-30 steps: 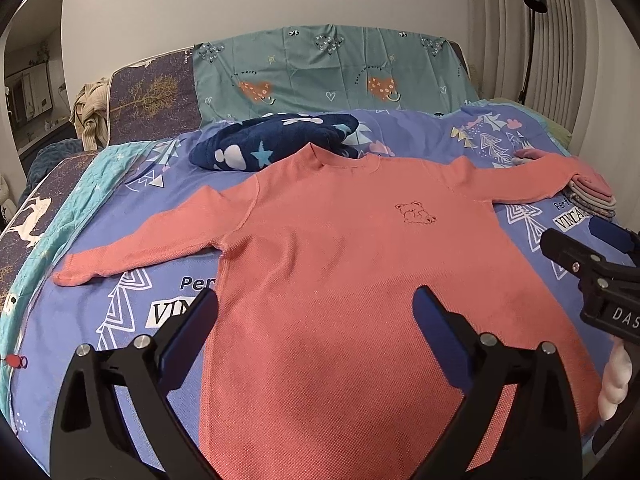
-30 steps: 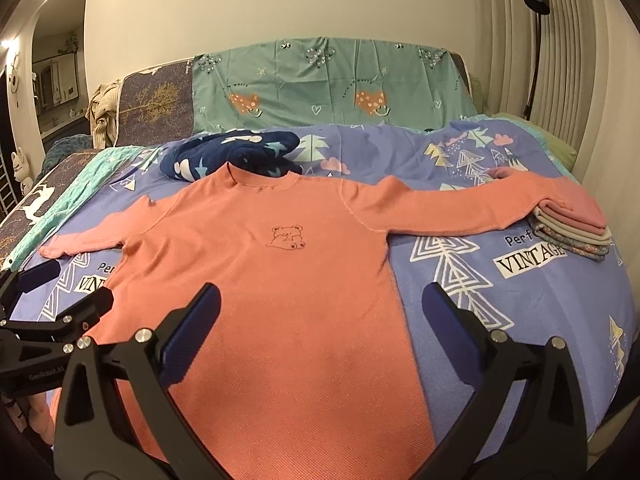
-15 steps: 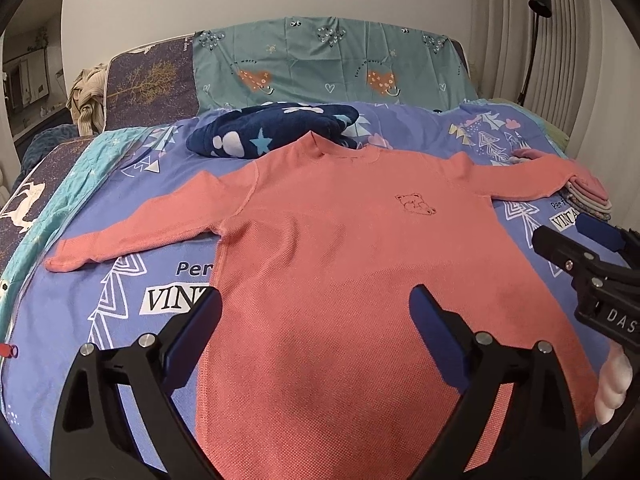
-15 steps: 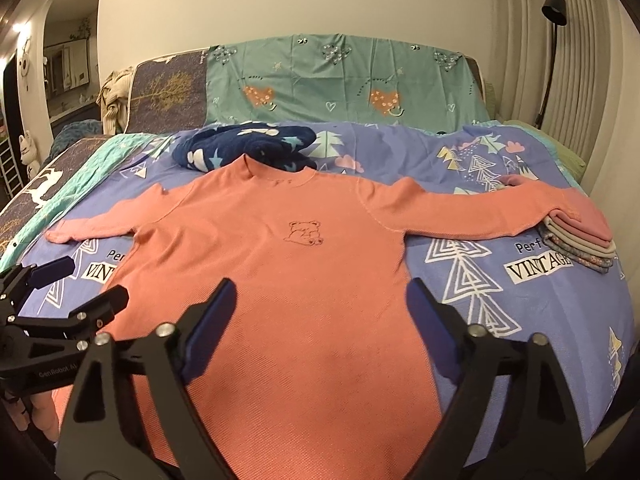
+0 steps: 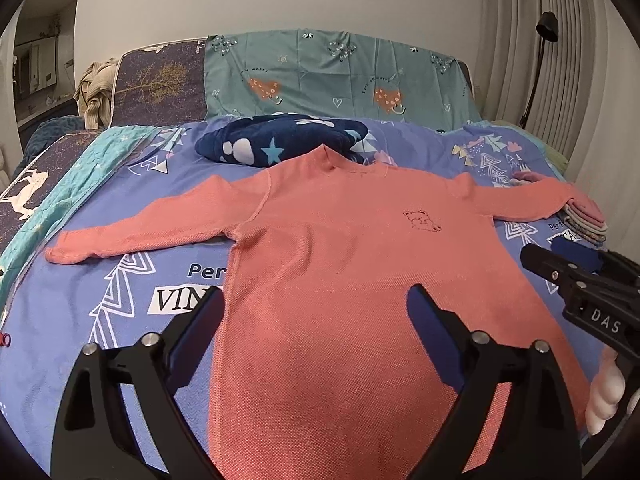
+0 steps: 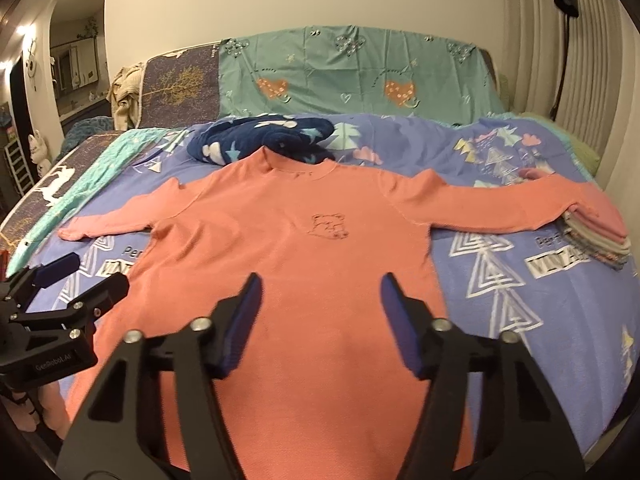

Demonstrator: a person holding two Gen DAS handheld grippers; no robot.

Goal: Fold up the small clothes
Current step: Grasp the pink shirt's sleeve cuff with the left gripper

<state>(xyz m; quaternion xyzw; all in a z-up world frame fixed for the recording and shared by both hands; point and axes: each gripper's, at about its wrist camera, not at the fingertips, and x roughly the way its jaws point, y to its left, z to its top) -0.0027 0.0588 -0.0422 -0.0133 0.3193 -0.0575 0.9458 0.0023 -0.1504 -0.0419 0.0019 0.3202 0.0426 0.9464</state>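
Coral waffle-knit shirt [image 5: 340, 280] lies flat on the printed bedspread [image 5: 80, 300], sleeves out, beneath both tongs. Left gripper [image 5: 316, 312] hovers spread wide over its left hem, closing slightly, holding nothing. Right gripper [image 6: 320, 300], blurred, is narrowing above mid-cloth, empty. Only its view shows a white figurine [image 6: 40, 152] far left.

The shirt [image 6: 320, 280] lies spread just ahead of the right gripper [image 6: 320, 300] — the bedspread [image 6: 500, 280] beneath. A folded stack [image 6: 600, 236] sits ahead to its right — a blanket [image 6: 264, 136] behind the collar.
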